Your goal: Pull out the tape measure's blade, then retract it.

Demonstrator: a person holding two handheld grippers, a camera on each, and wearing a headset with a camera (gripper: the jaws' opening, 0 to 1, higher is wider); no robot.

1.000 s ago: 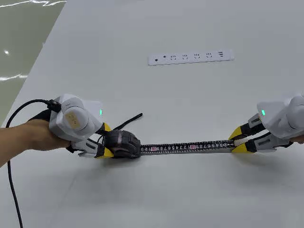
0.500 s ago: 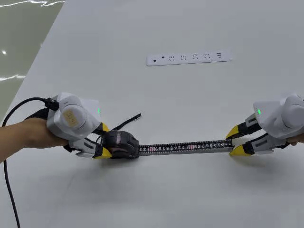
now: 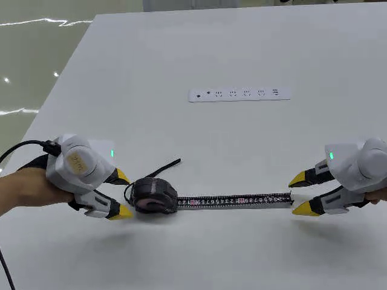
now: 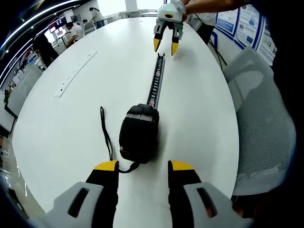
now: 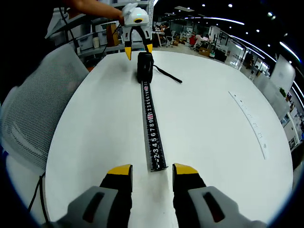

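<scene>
The tape measure lies on the white bench, toward its left half, with the blade drawn out flat to the right in a straight line. Its black strap trails away from the case toward the far side.

The left tool sits just left of the case with its jaws spread wide and nothing in them. In the left gripper view the case lies just ahead of the yellow tips, clear of both. The right tool is at the blade's free end, also wide open. In the right gripper view the blade's end lies between the two tips with bare bench on either side, so it is not gripped.

A white power strip lies well beyond the blade, roughly parallel to it. The bench is bare between them and on the near side of the blade. The bench's left edge runs diagonally toward the hand holding the left tool, with a black cable just beside it. In the left gripper view a grey mesh chair stands past the bench's near edge.
</scene>
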